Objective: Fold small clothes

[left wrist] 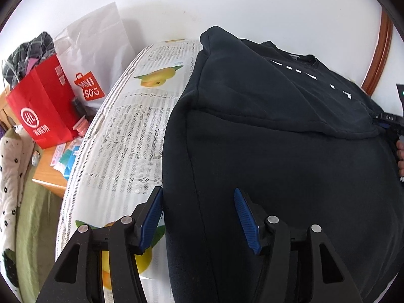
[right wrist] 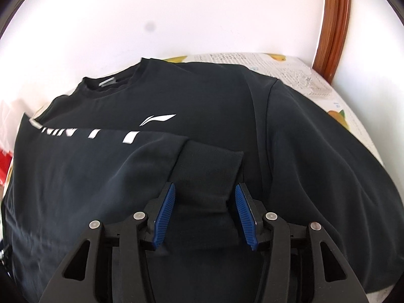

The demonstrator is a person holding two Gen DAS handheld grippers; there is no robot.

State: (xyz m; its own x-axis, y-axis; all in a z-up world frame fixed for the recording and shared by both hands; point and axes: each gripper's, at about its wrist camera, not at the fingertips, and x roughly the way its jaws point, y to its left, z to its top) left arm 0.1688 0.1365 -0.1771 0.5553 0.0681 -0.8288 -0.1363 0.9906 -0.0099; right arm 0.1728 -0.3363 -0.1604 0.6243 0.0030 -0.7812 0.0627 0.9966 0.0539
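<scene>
A black long-sleeved sweatshirt [left wrist: 277,156] with white lettering lies flat on a table with a fruit-print cloth [left wrist: 131,131]. One sleeve is folded across its chest; the ribbed cuff [right wrist: 207,174] of that sleeve lies between the fingers of my right gripper [right wrist: 205,212]. The right gripper's jaws stand open around the cuff, apart from it. My left gripper [left wrist: 198,217] is open over the sweatshirt's side edge, holding nothing. The sweatshirt also fills the right wrist view [right wrist: 315,164]. The right gripper shows at the left wrist view's right edge [left wrist: 394,123].
To the left stand a red paper bag [left wrist: 43,111] and a white Miniso bag [left wrist: 93,58] on a wooden desk [left wrist: 48,176]. A patterned garment [left wrist: 10,176] hangs at the far left. A white wall is behind; a wooden frame [right wrist: 333,25] stands at the right.
</scene>
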